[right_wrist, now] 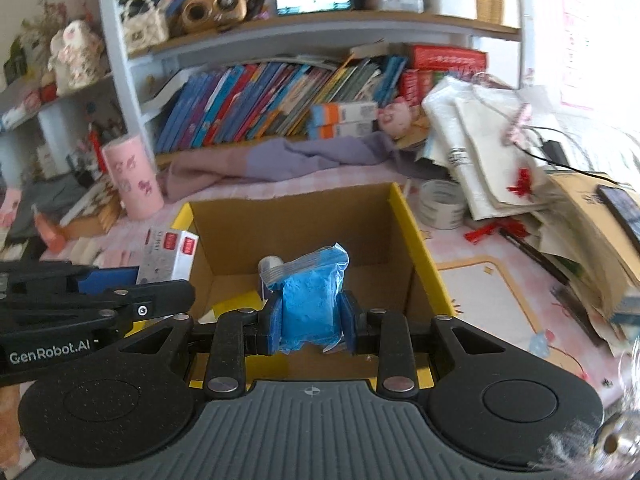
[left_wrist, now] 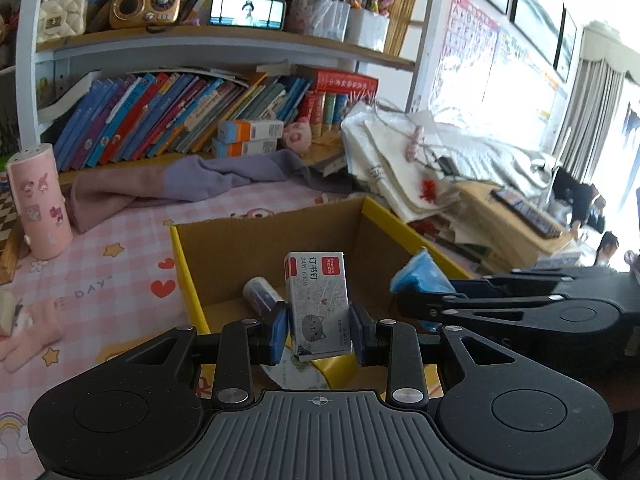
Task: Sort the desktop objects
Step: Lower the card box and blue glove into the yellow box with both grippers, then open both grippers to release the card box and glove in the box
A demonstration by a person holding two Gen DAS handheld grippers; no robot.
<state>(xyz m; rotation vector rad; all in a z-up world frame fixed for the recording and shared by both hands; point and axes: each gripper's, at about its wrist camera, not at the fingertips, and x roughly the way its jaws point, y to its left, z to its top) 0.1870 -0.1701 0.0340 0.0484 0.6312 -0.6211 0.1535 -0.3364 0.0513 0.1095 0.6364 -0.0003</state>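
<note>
Staple box (left_wrist: 318, 304) (grey, apparently cat-printed), upright, clamped.

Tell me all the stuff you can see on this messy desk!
grey staple box: one, held over the carton
blue powder bag: one, held over the carton
brown cardboard carton with yellow rim: one, centre of desk
small white roll: one, inside carton
pink cylindrical holder: one, left
purple cloth: one, behind carton
clear tape roll: one, right of carton
colourful books: many, shelf
left gripper: black, blue pads, shut on staple box
right gripper: same, shut on bag
</note>
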